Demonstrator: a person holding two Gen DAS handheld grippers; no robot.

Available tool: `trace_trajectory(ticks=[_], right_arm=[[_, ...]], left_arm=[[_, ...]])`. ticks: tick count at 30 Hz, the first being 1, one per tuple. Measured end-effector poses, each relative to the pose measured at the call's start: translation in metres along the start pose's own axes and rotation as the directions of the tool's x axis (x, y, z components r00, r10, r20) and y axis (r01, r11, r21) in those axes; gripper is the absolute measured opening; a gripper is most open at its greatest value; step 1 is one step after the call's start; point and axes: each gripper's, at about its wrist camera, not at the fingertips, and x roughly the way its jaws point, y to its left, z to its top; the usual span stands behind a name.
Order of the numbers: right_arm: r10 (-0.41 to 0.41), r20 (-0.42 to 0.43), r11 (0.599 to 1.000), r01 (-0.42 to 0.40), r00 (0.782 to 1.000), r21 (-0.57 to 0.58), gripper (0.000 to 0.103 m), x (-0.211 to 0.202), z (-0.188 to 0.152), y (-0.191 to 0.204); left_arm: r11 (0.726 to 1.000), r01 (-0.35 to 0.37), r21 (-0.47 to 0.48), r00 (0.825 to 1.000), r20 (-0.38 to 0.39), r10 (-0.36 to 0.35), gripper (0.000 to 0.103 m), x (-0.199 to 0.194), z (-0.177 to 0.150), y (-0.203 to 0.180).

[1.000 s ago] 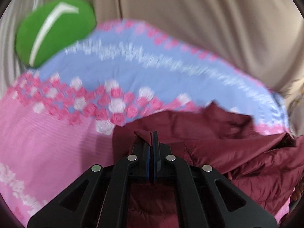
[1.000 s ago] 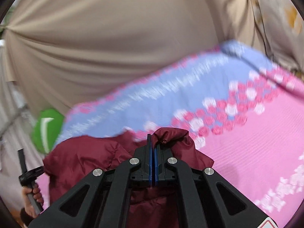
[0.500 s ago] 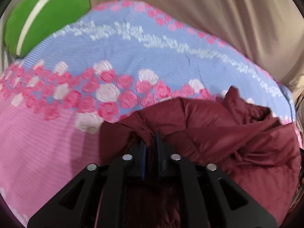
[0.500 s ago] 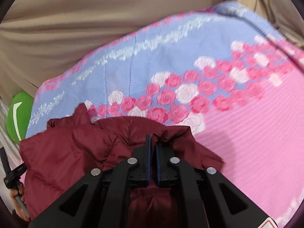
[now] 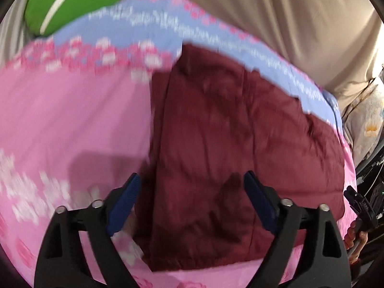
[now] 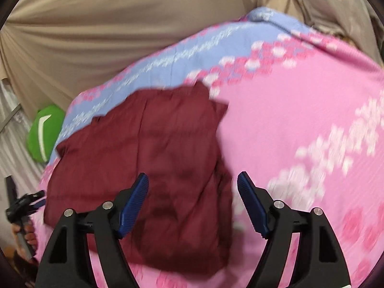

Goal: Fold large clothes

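Lying flat: maroon jacket (image 5: 228,144) on bedspread (image 5: 72,120) | both tools' jaws just spread apart, empty

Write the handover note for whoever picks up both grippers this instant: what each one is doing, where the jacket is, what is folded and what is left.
Left gripper: open, its jaws have just been opening, nothing pinched; it is over the jacket's near edge.
Right gripper: open too, jaws just opened, nothing held, jacket below it.
Jacket: dark red, padded, lying released on the bedspread, roughly a folded block with no sleeve sticking out; the frames are blurred.
Done: one fold laid down and let go.
Left: probably smooth it and fold once more to make it compact.
A green cushion sits at the far corner, clear of the jacket.
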Motion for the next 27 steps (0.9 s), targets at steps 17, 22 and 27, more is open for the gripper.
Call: trace_trajectory(ticks=[17,22,27], right_arm=[[-0.016,-0.12,0.999,0.012,0.993,-0.031,0.002,-0.005,-0.046,-0.009],[-0.086,-0.025,0.992,0.083,0.996,-0.098,0.037,-0.037,-0.019,0.006],[-0.047,0.126,0.989,0.064,0.991,-0.132,0.069,-0.055,0.037,0.02]], left_arm=[[0.996,-0.09,0.012,0.993,-0.079,0.091,0.006,-0.011,-0.046,-0.002],[0.996,-0.088,0.018,0.994,0.066,0.087,0.059,-0.057,-0.026,-0.009],[0.999,-0.028,0.035,0.964,0.266,0.018,0.089,-0.079,0.036,-0.021]])
